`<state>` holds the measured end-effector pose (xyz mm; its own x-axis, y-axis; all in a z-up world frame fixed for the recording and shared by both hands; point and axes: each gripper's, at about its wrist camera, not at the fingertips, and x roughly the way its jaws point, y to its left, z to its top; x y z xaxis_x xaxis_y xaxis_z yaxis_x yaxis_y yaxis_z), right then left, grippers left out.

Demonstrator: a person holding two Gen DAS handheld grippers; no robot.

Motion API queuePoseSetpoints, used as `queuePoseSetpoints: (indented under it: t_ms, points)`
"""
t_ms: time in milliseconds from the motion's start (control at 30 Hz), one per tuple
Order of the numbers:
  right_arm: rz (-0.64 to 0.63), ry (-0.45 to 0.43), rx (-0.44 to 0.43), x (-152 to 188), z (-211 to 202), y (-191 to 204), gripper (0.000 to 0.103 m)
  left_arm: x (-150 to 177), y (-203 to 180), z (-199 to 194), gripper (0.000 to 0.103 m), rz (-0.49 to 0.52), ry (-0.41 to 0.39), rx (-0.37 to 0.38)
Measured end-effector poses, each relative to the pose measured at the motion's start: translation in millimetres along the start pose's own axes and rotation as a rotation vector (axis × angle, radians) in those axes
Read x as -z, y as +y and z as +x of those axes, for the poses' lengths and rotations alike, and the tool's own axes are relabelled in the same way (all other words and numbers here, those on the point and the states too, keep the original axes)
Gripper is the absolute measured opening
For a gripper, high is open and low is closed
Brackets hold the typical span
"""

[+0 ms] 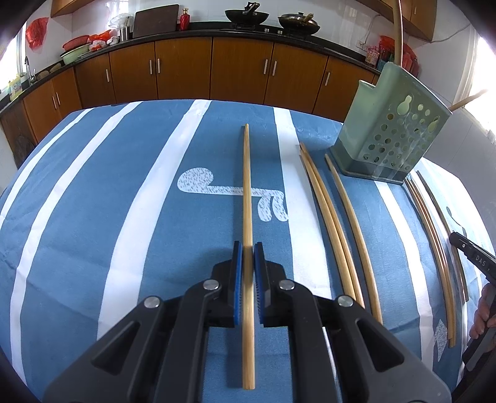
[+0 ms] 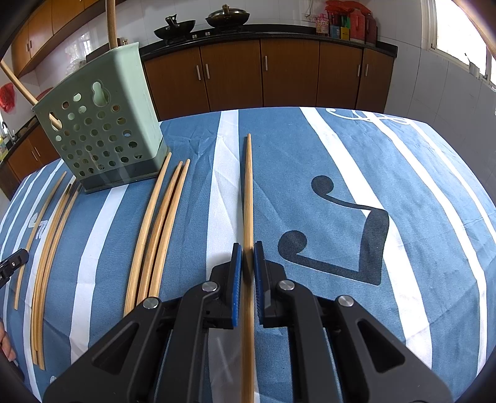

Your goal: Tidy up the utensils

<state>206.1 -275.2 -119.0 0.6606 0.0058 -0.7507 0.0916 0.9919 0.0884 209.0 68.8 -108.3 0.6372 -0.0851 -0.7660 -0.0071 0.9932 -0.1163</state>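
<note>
two pairs of tongs, left [image 1: 247, 248] and right [image 2: 247, 248], alike in build: matte black angular plastic arms, triangular hollows moulded into the outer links, round silver pivot pins on top, four per pair. blue ribbed pads lining the inner faces of the fingers [image 1: 237, 263]. white lettering "das" on the side of the right tongs, seen from the left camera.

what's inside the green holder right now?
Wooden sticks rise from the green holder: one upright, one leaning out left. Through the holes, only slivers show; the solid walls and dark base hide the rest.
</note>
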Motion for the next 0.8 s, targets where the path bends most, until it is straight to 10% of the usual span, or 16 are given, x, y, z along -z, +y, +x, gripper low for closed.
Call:
queuePoseSetpoints:
  t_ms: [800]
  points:
    - [-0.032,-0.002,0.028,8,-7,6,0.012,7,-13,-4,0.015,0.088,0.005,-0.055]
